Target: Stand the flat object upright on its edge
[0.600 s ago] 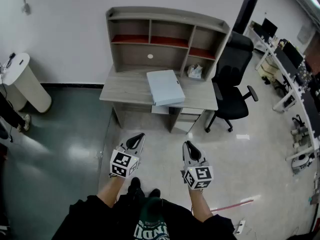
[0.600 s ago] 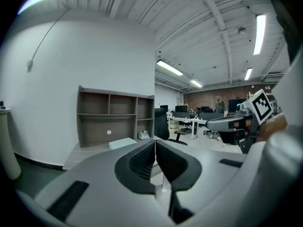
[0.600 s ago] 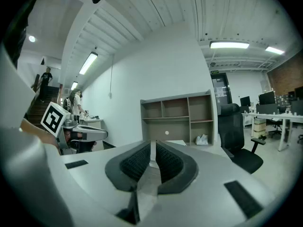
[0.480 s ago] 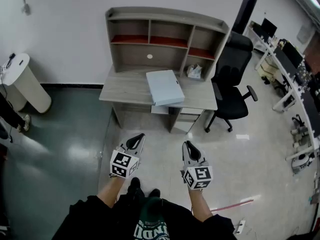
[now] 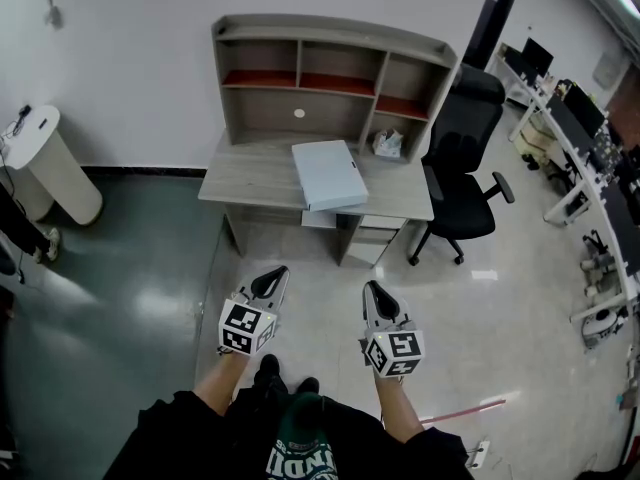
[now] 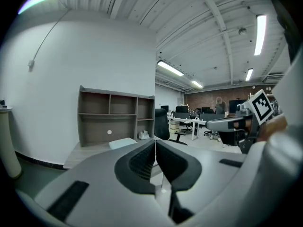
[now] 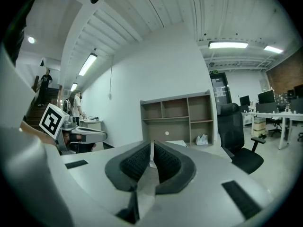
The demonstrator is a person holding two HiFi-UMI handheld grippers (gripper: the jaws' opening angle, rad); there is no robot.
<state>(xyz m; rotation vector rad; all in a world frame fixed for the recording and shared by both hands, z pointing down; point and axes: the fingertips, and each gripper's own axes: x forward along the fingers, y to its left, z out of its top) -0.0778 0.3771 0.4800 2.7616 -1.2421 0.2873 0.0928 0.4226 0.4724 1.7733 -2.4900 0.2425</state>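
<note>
A flat pale blue box (image 5: 329,174) lies on the wooden desk (image 5: 245,176), its near end reaching the desk's front edge. It shows small past the jaws as the box (image 6: 122,143) in the left gripper view and the box (image 7: 174,144) in the right gripper view. My left gripper (image 5: 273,282) and right gripper (image 5: 377,295) hang side by side over the floor, well short of the desk. Both are shut with nothing between the jaws. In its own view the left gripper (image 6: 155,151) points at the desk, as does the right gripper (image 7: 152,153).
A hutch of open shelves (image 5: 331,76) stands on the desk's back, with a small white bag (image 5: 388,144) beside the box. A black office chair (image 5: 462,179) sits right of the desk. A white cylinder stand (image 5: 50,165) is far left. More desks (image 5: 588,158) line the right.
</note>
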